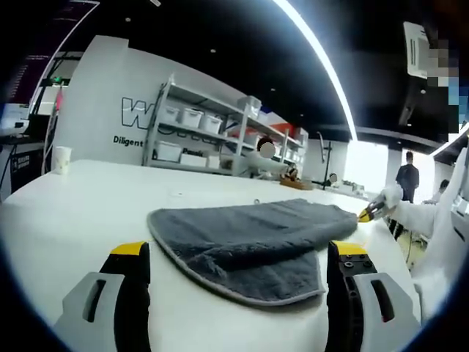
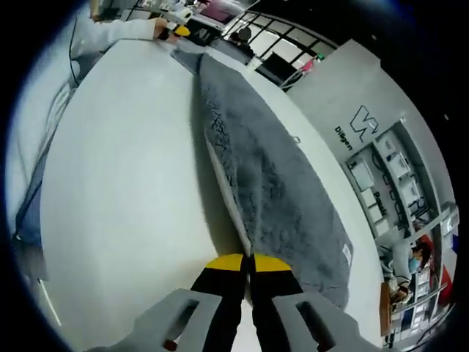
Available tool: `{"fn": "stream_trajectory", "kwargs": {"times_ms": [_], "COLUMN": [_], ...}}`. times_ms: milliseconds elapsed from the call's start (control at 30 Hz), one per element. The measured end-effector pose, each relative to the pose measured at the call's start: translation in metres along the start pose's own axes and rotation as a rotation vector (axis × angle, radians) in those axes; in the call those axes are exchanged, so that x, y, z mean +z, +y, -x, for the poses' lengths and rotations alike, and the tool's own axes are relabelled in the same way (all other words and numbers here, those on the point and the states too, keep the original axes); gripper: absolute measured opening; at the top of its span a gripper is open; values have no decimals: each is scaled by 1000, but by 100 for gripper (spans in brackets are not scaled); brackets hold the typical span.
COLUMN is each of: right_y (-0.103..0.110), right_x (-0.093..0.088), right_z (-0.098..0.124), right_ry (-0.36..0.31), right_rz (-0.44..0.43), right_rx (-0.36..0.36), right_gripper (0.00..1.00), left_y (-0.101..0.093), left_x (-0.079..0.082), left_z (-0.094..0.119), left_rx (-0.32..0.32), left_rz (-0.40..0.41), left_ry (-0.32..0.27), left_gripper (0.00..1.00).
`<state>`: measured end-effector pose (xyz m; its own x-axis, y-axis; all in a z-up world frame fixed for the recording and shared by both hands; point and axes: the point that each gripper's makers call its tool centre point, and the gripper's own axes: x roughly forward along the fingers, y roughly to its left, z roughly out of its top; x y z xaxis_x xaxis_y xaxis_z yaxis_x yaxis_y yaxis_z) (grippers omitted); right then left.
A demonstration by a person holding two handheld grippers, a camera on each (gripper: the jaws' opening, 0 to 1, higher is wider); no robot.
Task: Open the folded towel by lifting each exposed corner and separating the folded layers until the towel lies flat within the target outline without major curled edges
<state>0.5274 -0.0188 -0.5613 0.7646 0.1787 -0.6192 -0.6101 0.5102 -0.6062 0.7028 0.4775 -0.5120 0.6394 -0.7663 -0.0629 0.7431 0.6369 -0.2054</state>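
White desk (image 1: 88, 213), smooth and bare apart from the cloth, in a big room with a dark ceiling and a long bright light strip (image 1: 322, 59). At the desk's far left corner in the left gripper view, a paper cup (image 1: 61, 158). Behind the desk a white wall with dark lettering (image 1: 135, 117) and metal shelving (image 1: 220, 136) carrying white bins; a person in dark clothes (image 1: 407, 178) stands far off by the bright windows.

Grey towel (image 1: 249, 238) — folded, lying on the desk, top layer draped over a lower one, pale stitched edge curving round the near side. In the right gripper view it runs as a long strip away from the camera toward the far edge of the desk.

Left gripper (image 1: 238, 253): jaws wide apart, yellow-tipped, holding nothing, set either side of the towel's near end; whether they touch it — cannot tell.

Right gripper (image 2: 248, 262): jaws pressed together, pinching the towel's edge at its near end. In the left gripper view it shows at the towel's far corner by the desk's right edge, with a white sleeve (image 1: 421, 216) behind it.
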Motion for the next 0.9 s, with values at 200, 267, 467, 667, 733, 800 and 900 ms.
{"fn": "stream_trajectory", "kwargs": {"times_ms": [200,267,467,667,733,800,900], "right_y": [3,4,3,-3,-13,-24,-36], "right_x": [1,1,1,6,8,9,6], "right_z": [2,3,6,23,31,40,48], "right_ry": [5,10,-12,-138,-196,-257,-298], "right_rz": [-3,0,-39,-271,-364,-460,-530], "right_rx": [6,9,14,21,-4,-32,-73], "right_gripper": [0,0,0,4,10,16,27], "left_y": [-1,0,1,1,0,0,0], "left_x": [0,1,2,2,1,1,0], "left_z": [1,1,2,2,2,2,2], "left_rx": [1,1,2,-4,-5,-6,-4], "left_rz": [1,3,6,9,10,12,10], "left_ry": [-2,-4,-9,-9,-5,-5,-3], "left_gripper": [99,99,99,99,99,99,99]}}
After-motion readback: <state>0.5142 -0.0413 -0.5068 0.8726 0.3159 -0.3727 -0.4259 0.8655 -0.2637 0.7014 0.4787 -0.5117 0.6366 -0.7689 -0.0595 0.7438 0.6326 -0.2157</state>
